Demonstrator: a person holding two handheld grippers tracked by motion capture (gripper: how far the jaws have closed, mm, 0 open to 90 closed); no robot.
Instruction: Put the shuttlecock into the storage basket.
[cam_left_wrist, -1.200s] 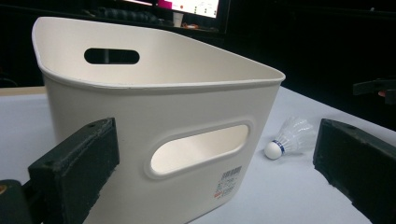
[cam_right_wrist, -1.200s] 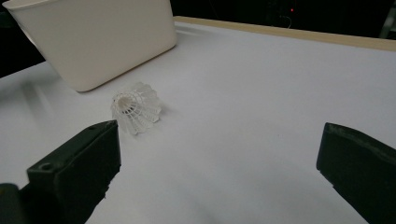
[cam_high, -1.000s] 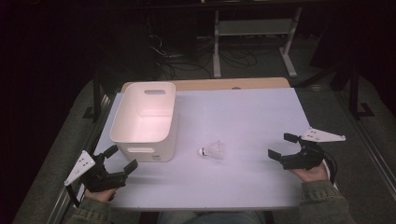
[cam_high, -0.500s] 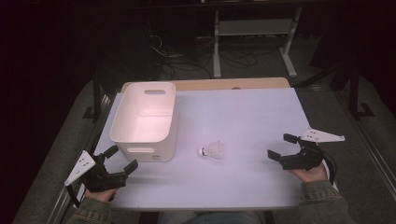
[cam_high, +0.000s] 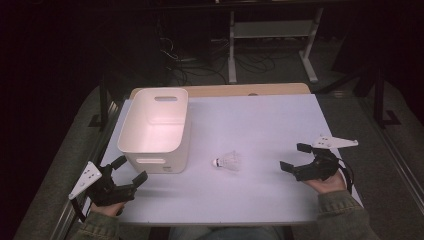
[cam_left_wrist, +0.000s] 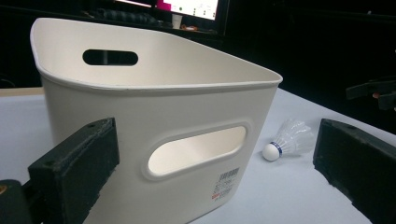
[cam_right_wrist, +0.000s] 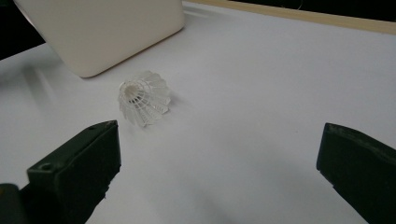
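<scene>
Shuttlecock (cam_high: 227, 162) lies on its side on the white worktop (cam_high: 260, 120), a little nearer the front edge than the back one and roughly midway between the left and right edges. Its cork tip points toward the left edge and its pale skirt toward the right. Just beside it, on the left half of the worktop, stands a white plastic bin (cam_high: 156, 129) with a handle slot in each end wall (a small printed label sits on the near wall, seen in the left gripper view). Bin and shuttlecock are near each other but do not touch.

At the front left corner the left gripper (cam_high: 129, 171) is held by a hand, its jaws spread apart and holding nothing, aimed at the bin's near wall. Close to the right edge, the right gripper (cam_high: 295, 157) is held low over the worktop, jaws likewise wide apart and empty, pointing toward the shuttlecock. In the right gripper view the shuttlecock (cam_right_wrist: 142, 98) lies ahead of the jaws, closer to the left one, clear of both, with the bin's corner (cam_right_wrist: 102, 32) beyond it.
</scene>
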